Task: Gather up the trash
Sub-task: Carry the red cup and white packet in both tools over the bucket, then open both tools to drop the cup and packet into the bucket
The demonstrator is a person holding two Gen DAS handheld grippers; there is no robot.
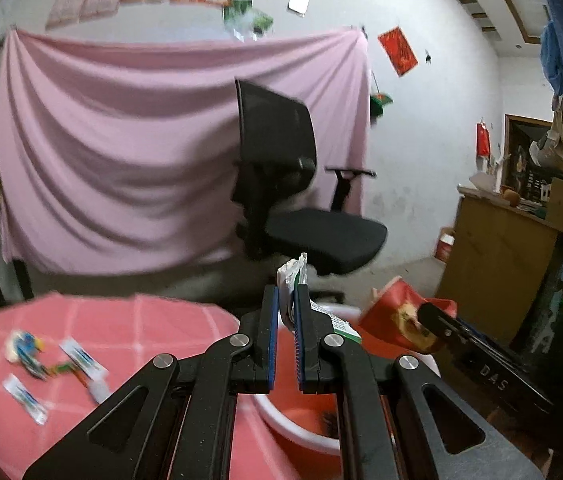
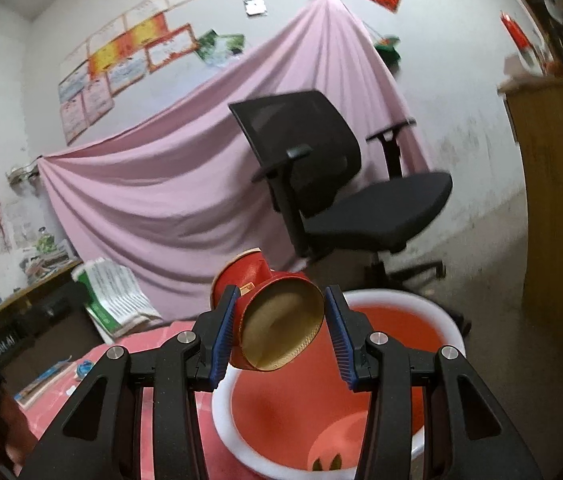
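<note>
My left gripper [image 1: 286, 312] is shut on a white and green wrapper [image 1: 293, 276] and holds it above the red bin with a white rim [image 1: 301, 436]. My right gripper [image 2: 281, 320] grips a crushed red paper cup [image 2: 277, 320], its open mouth facing the camera, above the same bin [image 2: 401, 300]. The cup and right gripper also show in the left wrist view [image 1: 401, 312]. Several small wrappers [image 1: 41, 364] lie on the pink checked tablecloth [image 1: 141, 332].
A black office chair [image 1: 289, 184] stands beyond the bin before a pink sheet [image 1: 121, 140]. A wooden cabinet [image 1: 497, 248] is at the right. A green and white sack [image 2: 117, 292] leans at the left. Dark scraps [image 2: 325, 464] lie in the bin's bottom.
</note>
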